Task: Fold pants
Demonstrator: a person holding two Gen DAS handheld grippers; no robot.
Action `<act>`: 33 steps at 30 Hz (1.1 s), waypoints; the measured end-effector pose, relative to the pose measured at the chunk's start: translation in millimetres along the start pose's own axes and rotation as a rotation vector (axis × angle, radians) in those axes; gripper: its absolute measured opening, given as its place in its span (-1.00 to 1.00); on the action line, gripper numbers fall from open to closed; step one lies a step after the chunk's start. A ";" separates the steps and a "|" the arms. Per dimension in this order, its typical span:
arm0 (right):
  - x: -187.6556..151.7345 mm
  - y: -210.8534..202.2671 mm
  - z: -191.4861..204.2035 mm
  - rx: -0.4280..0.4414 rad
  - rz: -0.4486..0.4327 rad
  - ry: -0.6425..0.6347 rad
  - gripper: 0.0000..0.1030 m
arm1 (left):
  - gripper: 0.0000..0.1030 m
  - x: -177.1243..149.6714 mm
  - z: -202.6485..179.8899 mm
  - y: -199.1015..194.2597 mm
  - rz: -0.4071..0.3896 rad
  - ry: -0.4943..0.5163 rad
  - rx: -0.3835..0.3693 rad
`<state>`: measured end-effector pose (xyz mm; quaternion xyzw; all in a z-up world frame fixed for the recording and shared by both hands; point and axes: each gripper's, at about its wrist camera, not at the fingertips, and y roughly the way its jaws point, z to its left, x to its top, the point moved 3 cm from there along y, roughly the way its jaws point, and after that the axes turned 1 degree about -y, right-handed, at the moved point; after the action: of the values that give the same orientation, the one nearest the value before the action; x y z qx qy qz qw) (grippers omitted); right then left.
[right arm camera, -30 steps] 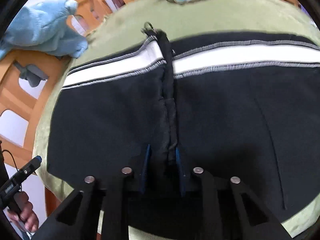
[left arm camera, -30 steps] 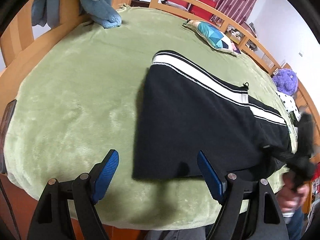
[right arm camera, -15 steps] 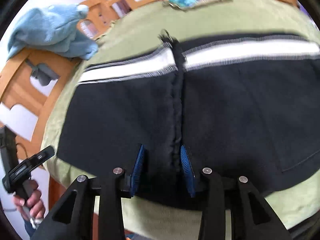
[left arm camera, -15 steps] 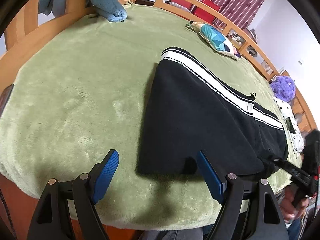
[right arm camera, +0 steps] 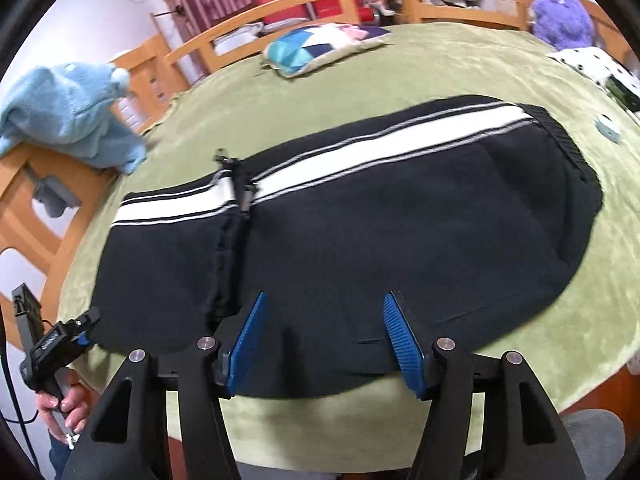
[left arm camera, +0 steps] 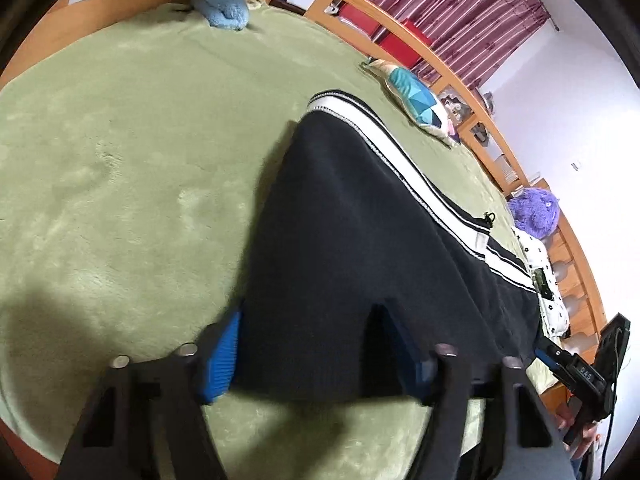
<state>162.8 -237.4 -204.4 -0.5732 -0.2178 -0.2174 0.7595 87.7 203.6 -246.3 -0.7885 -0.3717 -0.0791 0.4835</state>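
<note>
Black pants (left arm camera: 344, 248) with a white side stripe lie folded lengthwise on the green blanket (left arm camera: 120, 152); they also show in the right wrist view (right arm camera: 360, 216). My left gripper (left arm camera: 316, 356) is open, its blue pads straddling the near corner of the leg end. My right gripper (right arm camera: 324, 340) is open and empty, just above the near edge of the pants around mid-length. The left gripper shows at the left edge of the right wrist view (right arm camera: 60, 340), and the right gripper at the right edge of the left wrist view (left arm camera: 580, 372).
A blue plush blanket (right arm camera: 72, 116) hangs over the wooden bed rail (right arm camera: 36, 208). A patchwork pillow (right arm camera: 320, 46), a purple plush toy (right arm camera: 560, 16) and a spotted cloth (right arm camera: 592, 64) lie at the far side. A small blue disc (right arm camera: 607, 128) sits near the waistband.
My right gripper let go of the pants fold, opened wide and drew back toward the near edge. My left gripper moved forward so its open pads now straddle the leg end.
</note>
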 end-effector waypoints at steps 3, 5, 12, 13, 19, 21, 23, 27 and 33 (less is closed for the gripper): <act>5.1 -0.3 -7.4 -0.029 -0.038 0.009 0.08 | -0.46 6.8 -9.0 -10.9 -0.018 0.031 0.023; 13.3 -2.4 -10.7 -0.050 -0.068 -0.005 0.08 | -0.58 13.1 -19.7 -19.8 -0.022 0.076 0.084; 35.9 -16.9 -39.8 -0.114 -0.125 -0.056 0.08 | -0.64 19.7 -132.3 -39.1 -0.127 0.445 0.350; 35.8 -17.4 -44.1 -0.107 -0.124 -0.051 0.08 | -0.65 18.6 -155.1 -40.4 -0.133 0.483 0.334; 26.6 -25.5 -83.8 -0.064 -0.129 0.040 0.08 | -0.68 -5.4 -253.2 -30.9 -0.117 0.641 0.221; 22.7 -28.8 -96.4 -0.056 -0.126 0.072 0.08 | -0.68 -22.5 -278.3 -19.0 -0.086 0.668 0.165; 18.3 -31.6 -107.0 -0.029 -0.115 0.110 0.08 | -0.68 -39.2 -298.6 -2.8 -0.047 0.686 0.123; 11.6 -37.0 -116.7 -0.012 -0.124 0.145 0.08 | -0.68 -69.6 -314.3 35.9 0.051 0.658 0.057; 10.8 -26.2 -102.2 0.048 -0.095 0.155 0.08 | -0.43 -87.2 -292.2 27.1 0.143 0.582 -0.073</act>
<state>164.7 -343.5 -203.1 -0.5252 -0.1904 -0.2919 0.7763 112.3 -87.8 -155.6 -0.7736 -0.1581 -0.2810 0.5455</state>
